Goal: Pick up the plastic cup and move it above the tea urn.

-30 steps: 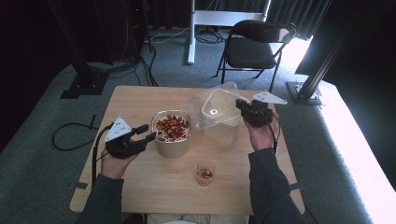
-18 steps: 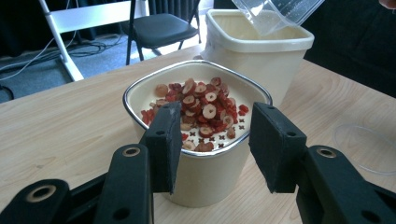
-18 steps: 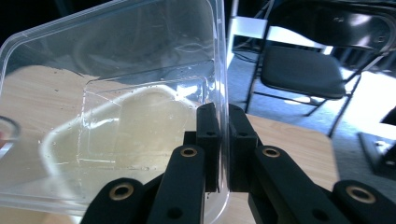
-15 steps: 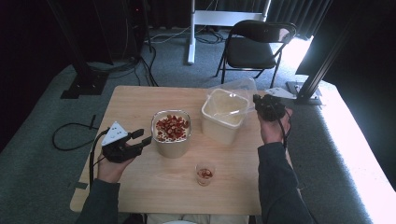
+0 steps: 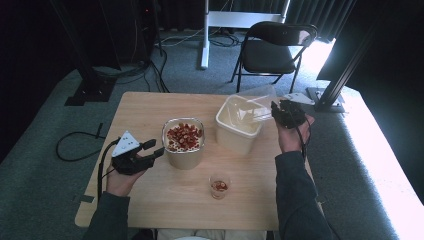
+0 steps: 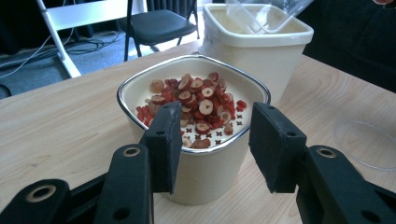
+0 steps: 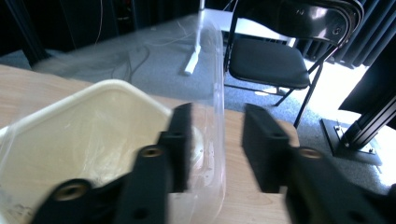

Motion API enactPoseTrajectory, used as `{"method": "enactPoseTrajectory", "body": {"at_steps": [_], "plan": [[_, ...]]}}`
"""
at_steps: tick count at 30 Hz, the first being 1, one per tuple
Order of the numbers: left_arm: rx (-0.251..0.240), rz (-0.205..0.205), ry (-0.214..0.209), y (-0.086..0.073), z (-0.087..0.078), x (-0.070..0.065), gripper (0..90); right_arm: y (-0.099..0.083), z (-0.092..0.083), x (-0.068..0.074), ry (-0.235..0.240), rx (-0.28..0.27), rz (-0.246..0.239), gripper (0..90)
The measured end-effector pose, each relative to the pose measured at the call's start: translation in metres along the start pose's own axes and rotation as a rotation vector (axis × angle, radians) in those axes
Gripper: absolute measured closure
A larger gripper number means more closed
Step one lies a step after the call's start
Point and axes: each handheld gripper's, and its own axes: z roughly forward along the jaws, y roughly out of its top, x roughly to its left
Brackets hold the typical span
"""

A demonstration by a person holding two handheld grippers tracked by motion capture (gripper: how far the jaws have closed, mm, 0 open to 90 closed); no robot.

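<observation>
Dark curtains ring the desk [image 5: 150,107]. Both tongs are spread; the right tongs [image 7: 212,144] just let go, so the clear lid [image 5: 252,102] could slide off the tub [image 5: 239,134].

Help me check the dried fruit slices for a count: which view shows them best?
The left gripper view: the dried fruit slices sit close and sharp inside the metal-rimmed tub. The high view shows them small and far off. The right gripper view looks at the cream tub and clear lid instead.
</observation>
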Motion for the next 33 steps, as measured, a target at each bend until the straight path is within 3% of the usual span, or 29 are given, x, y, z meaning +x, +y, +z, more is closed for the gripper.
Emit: {"method": "enactPoseTrajectory", "body": {"at_steps": [3,10,13,17,22,28,33], "plan": [[0.001,-0.001,0.002,-0.001,0.000,0.000,54.9,0.001,-0.004,0.000,0.024,-0.017,-0.001,51.6],[0.002,-0.001,0.003,-0.002,0.001,0.000,54.7,0.000,-0.006,0.000,0.047,-0.010,-0.008,50.7],[0.002,-0.001,0.002,-0.002,0.002,-0.001,54.6,0.000,-0.004,0.002,0.080,0.001,-0.013,56.6],[0.003,0.002,0.000,-0.002,0.003,-0.001,54.6,-0.001,0.001,0.007,0.093,0.022,-0.030,73.1],[0.002,0.000,0.002,-0.003,0.002,-0.001,54.6,-0.002,0.004,0.006,0.029,0.029,-0.032,83.5],[0.002,-0.003,0.004,-0.003,0.002,0.000,54.6,0.003,-0.010,-0.002,-0.024,-0.047,-0.003,85.8],[0.003,0.001,0.001,-0.003,0.003,-0.002,54.6,0.008,-0.016,0.001,-0.073,-0.088,-0.031,86.4]]}}
